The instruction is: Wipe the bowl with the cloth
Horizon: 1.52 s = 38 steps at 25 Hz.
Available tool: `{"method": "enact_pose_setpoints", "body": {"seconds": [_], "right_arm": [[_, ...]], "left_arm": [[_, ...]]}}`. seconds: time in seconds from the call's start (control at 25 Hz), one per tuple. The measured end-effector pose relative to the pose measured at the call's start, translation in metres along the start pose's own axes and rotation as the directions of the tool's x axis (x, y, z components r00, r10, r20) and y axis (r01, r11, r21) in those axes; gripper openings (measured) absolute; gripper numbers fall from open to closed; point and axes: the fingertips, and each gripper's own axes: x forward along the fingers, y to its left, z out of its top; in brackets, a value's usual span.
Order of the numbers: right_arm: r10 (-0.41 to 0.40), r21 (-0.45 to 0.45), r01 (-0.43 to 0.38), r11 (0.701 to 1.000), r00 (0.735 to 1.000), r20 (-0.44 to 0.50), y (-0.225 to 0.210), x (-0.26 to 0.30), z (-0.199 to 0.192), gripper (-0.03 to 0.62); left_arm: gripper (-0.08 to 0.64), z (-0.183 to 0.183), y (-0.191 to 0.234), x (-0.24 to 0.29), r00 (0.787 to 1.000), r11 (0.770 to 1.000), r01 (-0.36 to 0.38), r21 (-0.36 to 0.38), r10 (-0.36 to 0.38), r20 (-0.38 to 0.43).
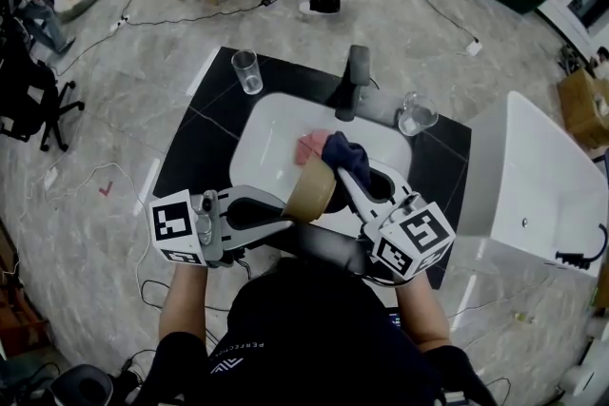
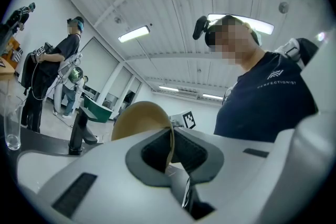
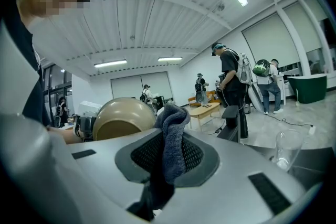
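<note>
Over the near rim of the white sink (image 1: 276,124), I have both tools loaded and brought together. My left gripper (image 1: 291,208) is pinched almost fully shut, its pads clamped on the thin rim of the tan bowl (image 1: 312,190). The bowl hangs tipped on its side above the sink's near edge and does not rest in the sink. My right gripper (image 1: 344,174) is closed on a bunched dark blue cloth (image 1: 348,155), with fabric squeezed between the pads and spilling out above and below them.

From the head view the cloth sits at the bowl's far edge, over the sink. Whether it actually presses on the bowl I cannot tell. In the right gripper view the bowl's rounded outer side faces the cloth.

Both pick-ups look done, and I judge the wiping to be at its start or barely under way. No view shows dirt or a wiped streak, so I cannot say how much is clean. Passes over the outside are probably left, and then the inside, which I judge would need the bowl turned toward the cloth.

A pink wad (image 1: 311,145) lies inside the sink. A black tap (image 1: 354,81) stands at the sink's far rim, with a glass (image 1: 247,71) beyond the sink's far left corner.
</note>
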Motion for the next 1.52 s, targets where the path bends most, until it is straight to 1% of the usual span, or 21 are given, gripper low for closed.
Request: {"method": "enact_pose_setpoints", "body": {"seconds": [0.16, 0.28, 0.6, 0.76, 1.0, 1.2, 1.32, 1.52], "right_arm": [[0.014, 0.000, -0.014, 1.000, 1.000, -0.009, 0.005, 0.001, -0.004, 0.066], [0.025, -0.002, -0.025, 1.000, 1.000, -0.015, 0.009, 0.003, -0.007, 0.066], [0.046, 0.004, -0.046, 0.999, 0.999, -0.026, 0.020, 0.005, -0.011, 0.066], [0.048, 0.006, -0.048, 0.999, 0.998, -0.028, 0.022, 0.005, -0.012, 0.066], [0.051, 0.011, -0.050, 0.999, 0.998, -0.029, 0.023, 0.006, -0.013, 0.066], [0.061, 0.017, -0.061, 0.998, 0.997, -0.036, 0.027, 0.008, -0.015, 0.066], [0.069, 0.019, -0.068, 0.997, 0.997, -0.039, 0.030, 0.010, -0.017, 0.066], [0.078, 0.019, -0.078, 0.997, 0.996, -0.041, 0.034, 0.011, -0.018, 0.066]], "left_arm": [[0.018, 0.015, 0.000, -0.003, 0.997, 1.000, 0.013, -0.009, -0.012, 0.082], [0.019, 0.022, 0.003, -0.005, 0.992, 1.000, 0.007, -0.012, -0.006, 0.123], [0.018, 0.039, 0.011, -0.005, 0.981, 1.000, -0.026, -0.003, 0.026, 0.193], [0.018, 0.046, 0.018, -0.002, 0.976, 0.999, -0.053, 0.002, 0.051, 0.214], [0.018, 0.053, 0.032, 0.004, 0.965, 0.990, -0.138, 0.009, 0.133, 0.226], [0.018, 0.055, 0.042, 0.007, 0.951, 0.976, -0.219, 0.019, 0.208, 0.230], [0.018, 0.055, 0.049, 0.008, 0.936, 0.959, -0.280, 0.031, 0.266, 0.230], [0.018, 0.052, 0.058, 0.011, 0.907, 0.919, -0.386, 0.077, 0.364, 0.211]]}}
